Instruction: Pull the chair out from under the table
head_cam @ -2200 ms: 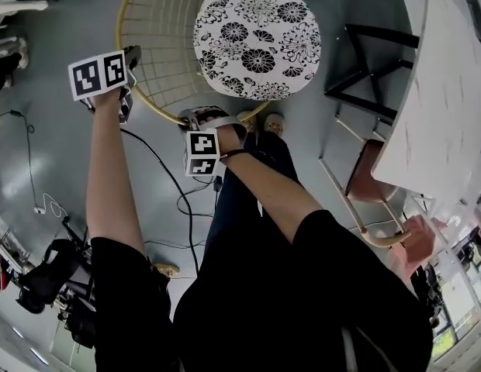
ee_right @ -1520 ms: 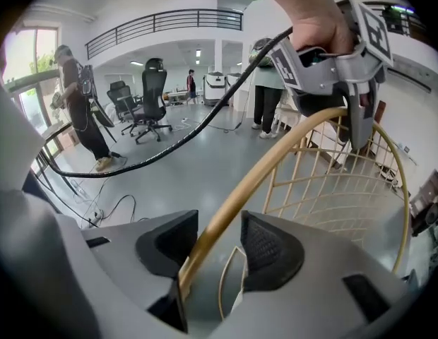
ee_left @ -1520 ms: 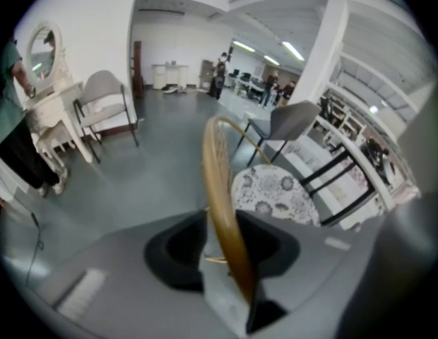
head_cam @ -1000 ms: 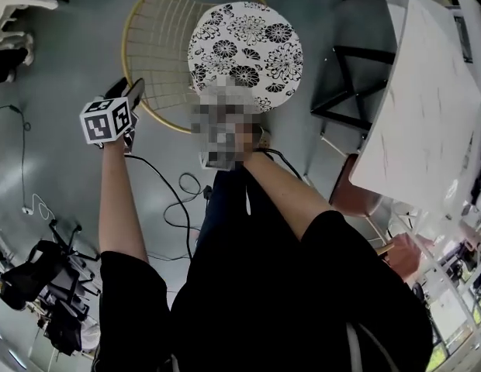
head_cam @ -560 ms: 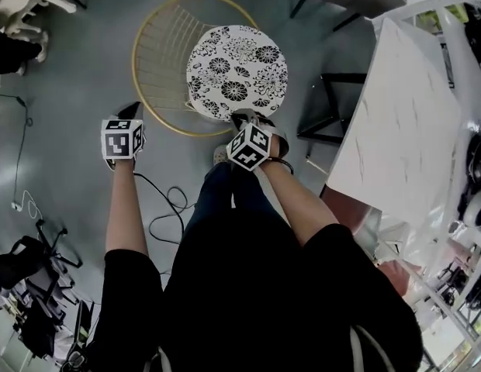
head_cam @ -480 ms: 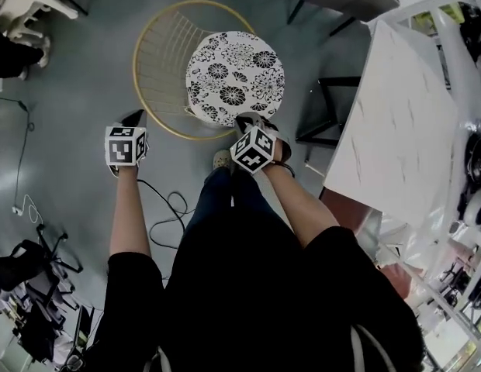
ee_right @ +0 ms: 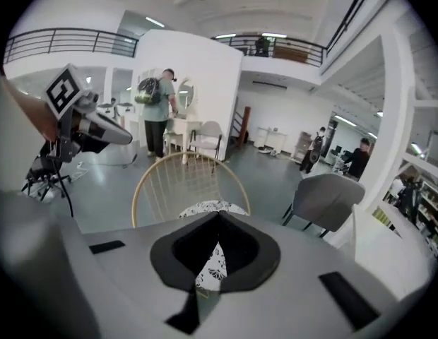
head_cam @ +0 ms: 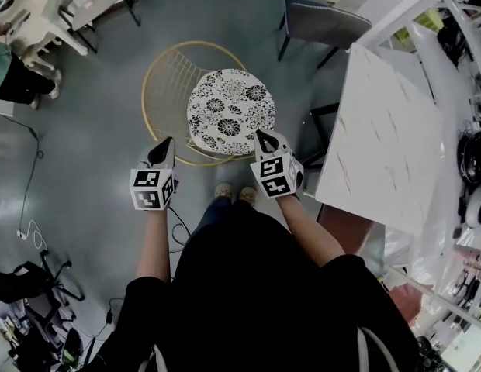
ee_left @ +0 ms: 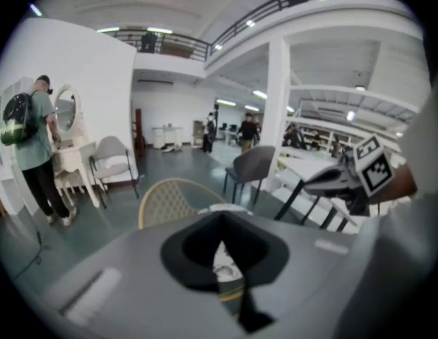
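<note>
The chair (head_cam: 229, 113) has a round gold wire back (head_cam: 159, 76) and a black-and-white floral cushion. It stands on the grey floor, left of the white marble table (head_cam: 388, 146) and apart from it. My left gripper (head_cam: 161, 152) hovers near the chair's near-left rim, shut and holding nothing. My right gripper (head_cam: 264, 138) hangs over the cushion's near-right edge, also shut and empty. In the left gripper view the shut gripper (ee_left: 220, 246) points at the chair (ee_left: 169, 196). In the right gripper view the shut gripper (ee_right: 217, 246) points at the cushion (ee_right: 212, 208).
A grey upholstered chair (head_cam: 322, 22) stands behind the table's far end. White furniture (head_cam: 85, 2) and a person in green (head_cam: 15, 68) are at the far left. A black cable (head_cam: 182, 227) lies on the floor by my feet. Cluttered shelving (head_cam: 473, 169) lines the right side.
Both grippers have left the chair's rim, risen and drawn back toward my body, and their jaws have shut. The chair now appears farther away and smaller.
</note>
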### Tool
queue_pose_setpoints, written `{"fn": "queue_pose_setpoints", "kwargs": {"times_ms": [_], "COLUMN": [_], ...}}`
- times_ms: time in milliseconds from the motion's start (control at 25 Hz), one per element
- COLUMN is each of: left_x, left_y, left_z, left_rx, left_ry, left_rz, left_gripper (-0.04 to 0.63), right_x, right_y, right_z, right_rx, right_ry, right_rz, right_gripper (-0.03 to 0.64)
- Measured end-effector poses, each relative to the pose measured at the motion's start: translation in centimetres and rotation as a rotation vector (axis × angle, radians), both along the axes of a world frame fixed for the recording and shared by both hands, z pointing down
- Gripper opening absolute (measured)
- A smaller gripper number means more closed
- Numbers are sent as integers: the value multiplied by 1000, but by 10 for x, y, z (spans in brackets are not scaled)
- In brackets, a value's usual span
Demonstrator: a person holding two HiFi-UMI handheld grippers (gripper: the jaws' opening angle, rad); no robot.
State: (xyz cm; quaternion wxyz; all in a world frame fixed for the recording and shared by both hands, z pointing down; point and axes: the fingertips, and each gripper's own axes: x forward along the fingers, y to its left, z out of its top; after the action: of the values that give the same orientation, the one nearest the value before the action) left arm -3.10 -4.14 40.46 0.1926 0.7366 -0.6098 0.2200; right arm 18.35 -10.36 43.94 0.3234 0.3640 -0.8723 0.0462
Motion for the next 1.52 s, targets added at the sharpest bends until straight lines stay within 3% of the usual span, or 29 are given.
{"fn": "queue_pose_setpoints", "kwargs": {"times_ms": [320, 800, 1520], "left_x": [60, 79, 106], "left_y": [-1, -1, 0], "left_z": [-100, -199, -200], "left_rx": [245, 478, 487], "left_ry": [-38, -75, -69], "left_rz": [50, -5, 0], "left_gripper": [8, 8, 8], "right_x": [15, 17, 29], "right_y": [-6, 13, 25], "right_z": [-118, -241, -242], "right_rx": [194, 387, 398], "right_ry": [-215, -479, -511], "right_rz": [88, 105, 75], "right_gripper": [20, 20, 20]}}
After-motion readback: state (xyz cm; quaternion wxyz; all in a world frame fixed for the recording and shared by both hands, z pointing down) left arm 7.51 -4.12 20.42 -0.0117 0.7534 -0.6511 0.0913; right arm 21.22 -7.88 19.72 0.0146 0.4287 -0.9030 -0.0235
